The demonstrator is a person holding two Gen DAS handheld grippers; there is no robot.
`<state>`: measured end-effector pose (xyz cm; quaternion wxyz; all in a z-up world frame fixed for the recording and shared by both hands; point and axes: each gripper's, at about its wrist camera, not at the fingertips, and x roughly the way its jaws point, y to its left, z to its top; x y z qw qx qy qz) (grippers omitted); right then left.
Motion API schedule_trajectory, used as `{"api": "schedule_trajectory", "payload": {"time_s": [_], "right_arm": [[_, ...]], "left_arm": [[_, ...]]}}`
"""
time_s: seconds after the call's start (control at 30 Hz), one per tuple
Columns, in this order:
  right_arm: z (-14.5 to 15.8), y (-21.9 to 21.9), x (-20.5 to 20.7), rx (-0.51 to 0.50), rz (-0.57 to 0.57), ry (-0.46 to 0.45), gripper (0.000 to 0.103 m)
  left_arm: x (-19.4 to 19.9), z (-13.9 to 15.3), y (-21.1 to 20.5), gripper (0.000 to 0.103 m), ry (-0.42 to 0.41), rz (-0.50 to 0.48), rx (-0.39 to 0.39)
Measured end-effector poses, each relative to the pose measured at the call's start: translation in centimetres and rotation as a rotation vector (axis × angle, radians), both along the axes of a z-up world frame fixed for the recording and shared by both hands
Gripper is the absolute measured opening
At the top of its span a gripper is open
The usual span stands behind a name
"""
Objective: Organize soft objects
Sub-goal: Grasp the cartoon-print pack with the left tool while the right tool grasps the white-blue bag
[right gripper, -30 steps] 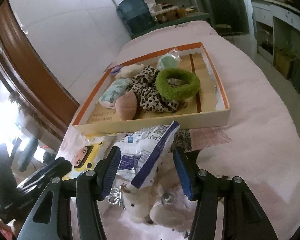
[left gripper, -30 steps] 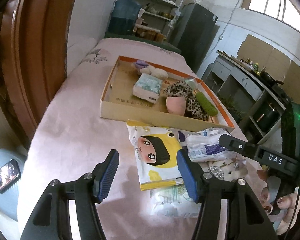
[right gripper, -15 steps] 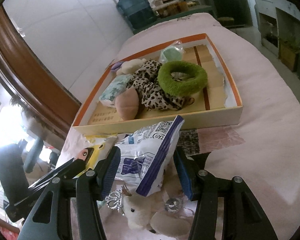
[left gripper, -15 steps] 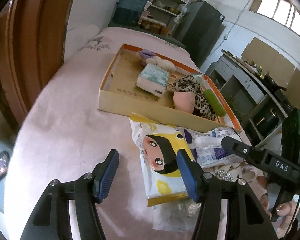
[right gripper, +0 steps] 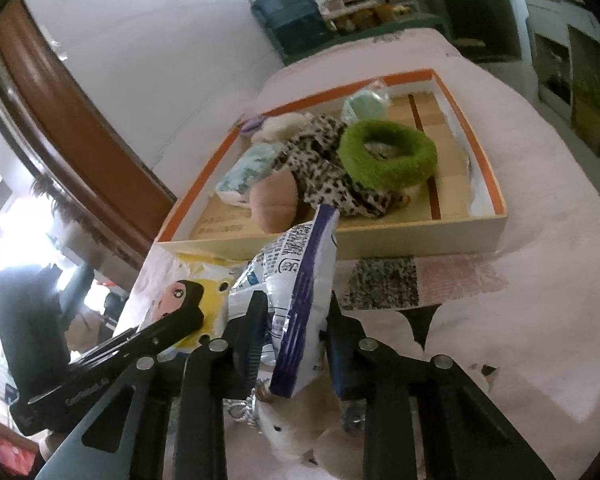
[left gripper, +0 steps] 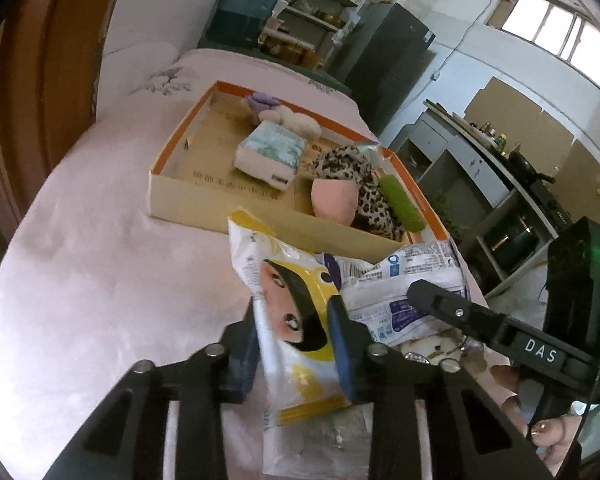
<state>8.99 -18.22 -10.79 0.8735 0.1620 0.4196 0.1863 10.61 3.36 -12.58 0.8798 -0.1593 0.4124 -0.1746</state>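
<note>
A yellow cartoon-face pack (left gripper: 288, 280) stands curled between the blue pads of my left gripper (left gripper: 296, 344), whose jaws are closing and press on both its sides. Beside it lies a white and purple pack (right gripper: 296, 264), pinched by my right gripper (right gripper: 296, 320), its jaws closing too. A cream plush toy (right gripper: 292, 428) lies under the right gripper. Behind both packs sits an orange-rimmed cardboard box (left gripper: 188, 204) holding a tissue pack (left gripper: 270, 152), a leopard-print cloth (left gripper: 348, 168), a pink pouch (left gripper: 334, 200) and a green fuzzy ring (right gripper: 388, 156).
Everything rests on a pink cloth-covered surface (left gripper: 100, 272). A brown wooden frame (left gripper: 56, 60) rises at the left. Shelves with a blue water jug (left gripper: 240, 4) stand beyond the far end. A hand (left gripper: 556, 436) holds the right gripper's handle.
Both grippers' jaws have come together from wide apart, the left onto the yellow pack, the right onto the white and purple pack. The left gripper moved forward and down over its pack.
</note>
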Motion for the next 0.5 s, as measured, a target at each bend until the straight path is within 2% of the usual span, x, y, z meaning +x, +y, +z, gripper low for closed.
{"api": "schedule_trajectory", "payload": {"time_s": [0.5], "right_arm": [[3.8,-0.3,-2.3,-0.036,-0.007,-0.116,0.022]], "left_arm": [[-1.5,2.7,-0.4,0.016,-0.107,-0.007,0.038]]}}
